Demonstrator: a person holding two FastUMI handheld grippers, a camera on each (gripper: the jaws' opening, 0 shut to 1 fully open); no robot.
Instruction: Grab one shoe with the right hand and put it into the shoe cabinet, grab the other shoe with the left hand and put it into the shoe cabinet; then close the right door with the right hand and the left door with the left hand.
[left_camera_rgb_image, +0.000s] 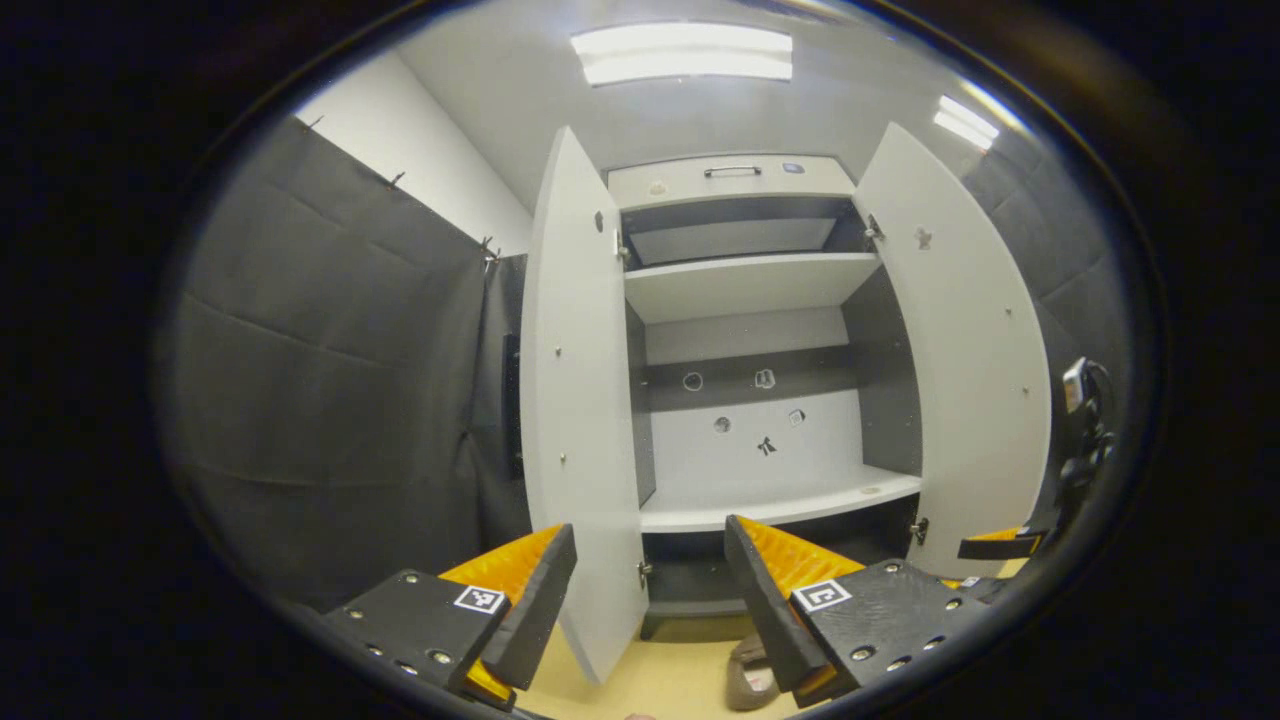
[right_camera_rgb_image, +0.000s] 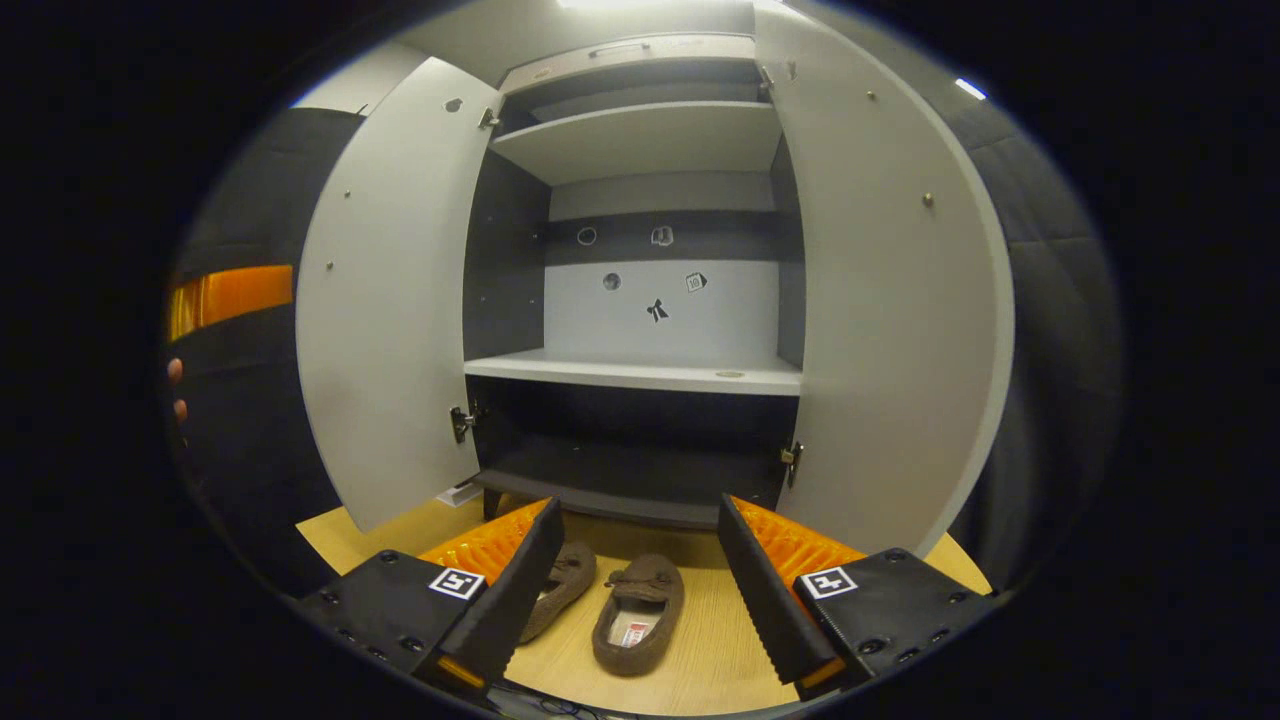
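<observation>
Right gripper (right_camera_rgb_image: 640, 590): jaws spread wide and empty, the inner faces of its wedge-shaped fingers ribbed, hovering low over a pale wood-grain floor (right_camera_rgb_image: 720, 650). Between the fingers lie two soft, suede-like slippers side by side. The right shoe (right_camera_rgb_image: 638, 612) shows in full, its oval opening up and a small bow across the toe. The left shoe (right_camera_rgb_image: 562, 585) is partly hidden behind the gripper's left finger. Both toes point toward the shoe cabinet (right_camera_rgb_image: 640, 375), just in front of its dark bottom compartment.

Left gripper (left_camera_rgb_image: 650, 590): jaws likewise wide apart and holding nothing, raised before the cabinet's middle shelf (left_camera_rgb_image: 780, 500). One shoe (left_camera_rgb_image: 752, 676) peeks out low, beside its right finger.

The cabinet is a tall box of flat, smooth panels: pale shelves, dark side walls, and a back panel banded dark and pale with small round holes. The left door (right_camera_rgb_image: 385, 300) and right door (right_camera_rgb_image: 895, 300) both stand swung open, plain matte slabs on metal hinges. Black padded cloth (left_camera_rgb_image: 330, 360) lines the booth around it.
</observation>
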